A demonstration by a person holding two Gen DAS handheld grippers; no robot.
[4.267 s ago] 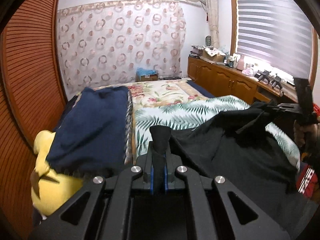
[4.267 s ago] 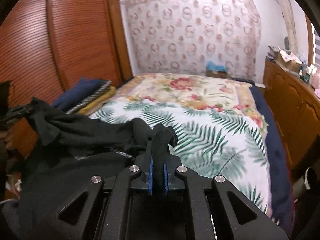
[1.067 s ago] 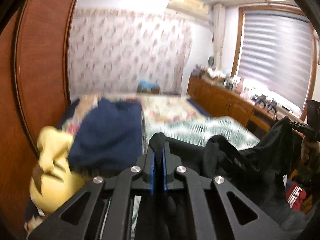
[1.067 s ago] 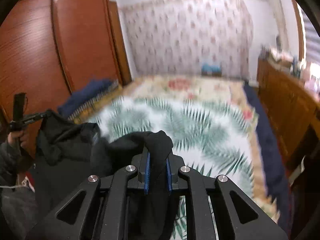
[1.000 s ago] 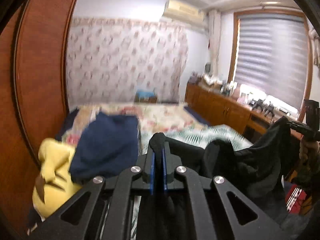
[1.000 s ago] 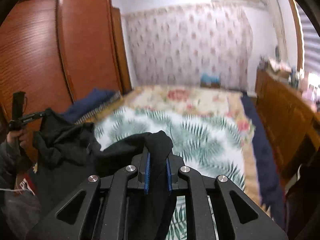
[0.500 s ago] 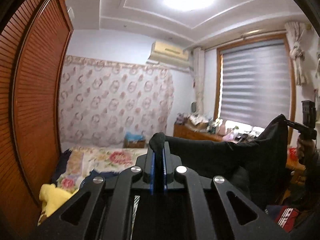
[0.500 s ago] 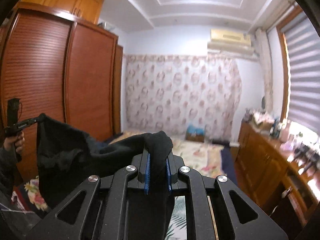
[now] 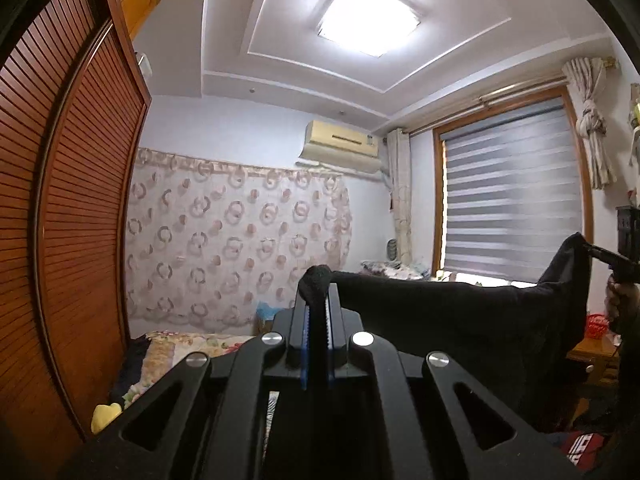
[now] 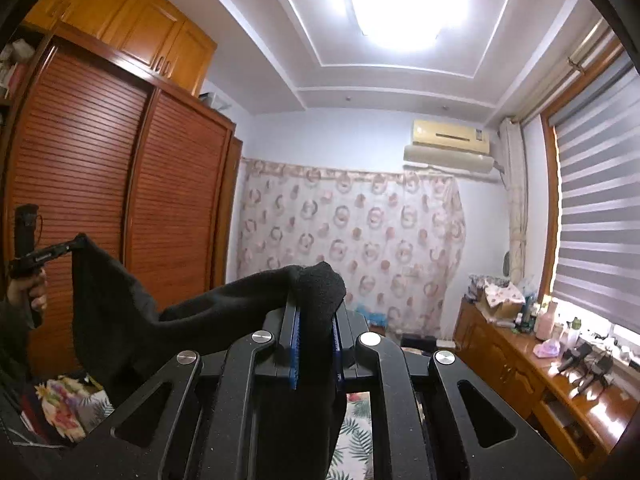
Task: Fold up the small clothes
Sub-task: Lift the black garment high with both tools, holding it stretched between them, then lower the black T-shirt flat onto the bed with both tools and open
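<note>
We have the left gripper (image 9: 316, 320) clamped tight on one end of the soft black knit garment (image 9: 460, 320), and the right gripper (image 10: 316, 332) pinched on the other bunched end. Since a second ago both have come up fast: then the garment sagged low over the bed with the palm-leaf and floral quilt (image 10: 356, 420), now it is stretched in the air between us, clear of the bed. We judge this as the shake-out before laying it flat to fold; no fold yet. Hidden: the garment's lower hang is behind the gripper bodies, its shape and type unclear. The bed is mostly cut off at the bottom edge. Far back, the ring-patterned curtain (image 9: 240, 240) and slatted wooden wardrobe (image 10: 120, 200).
</note>
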